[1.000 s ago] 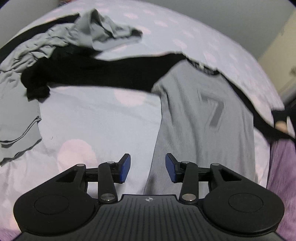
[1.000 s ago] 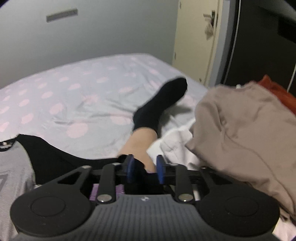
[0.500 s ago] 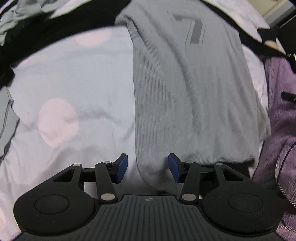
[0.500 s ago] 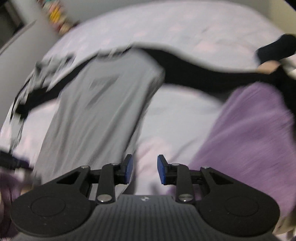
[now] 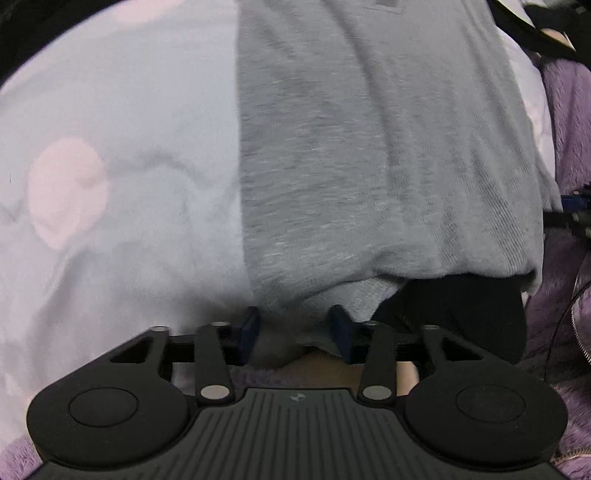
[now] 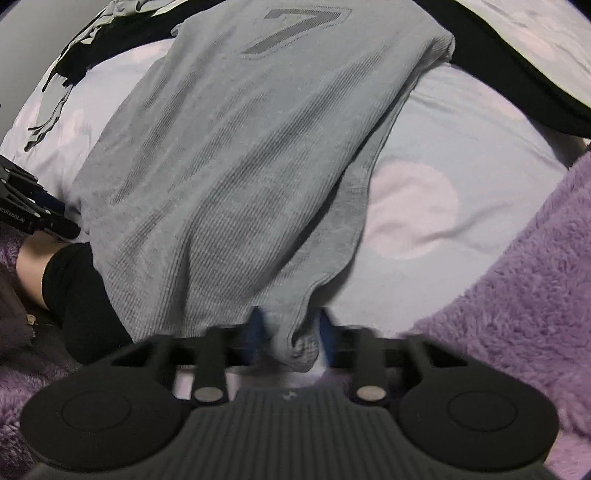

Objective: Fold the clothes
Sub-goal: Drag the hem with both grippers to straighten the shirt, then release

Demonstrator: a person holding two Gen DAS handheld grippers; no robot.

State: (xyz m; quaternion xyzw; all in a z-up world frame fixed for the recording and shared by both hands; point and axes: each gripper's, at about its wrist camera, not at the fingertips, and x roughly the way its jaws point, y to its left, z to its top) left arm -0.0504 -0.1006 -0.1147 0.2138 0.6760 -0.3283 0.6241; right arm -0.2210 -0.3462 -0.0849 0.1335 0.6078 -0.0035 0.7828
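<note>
Grey shirt [image 6: 236,155] lay flat on the spotted bed [image 5: 110,147], hem between our spread fingers.

Neither left gripper [image 5: 295,334] nor right gripper [image 6: 290,332] had closed; closing on one layer risked a lopsided fold.

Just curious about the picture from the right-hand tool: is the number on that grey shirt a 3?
No, the dark print on the grey shirt near its top is plainly a 7, not a 3.
</note>
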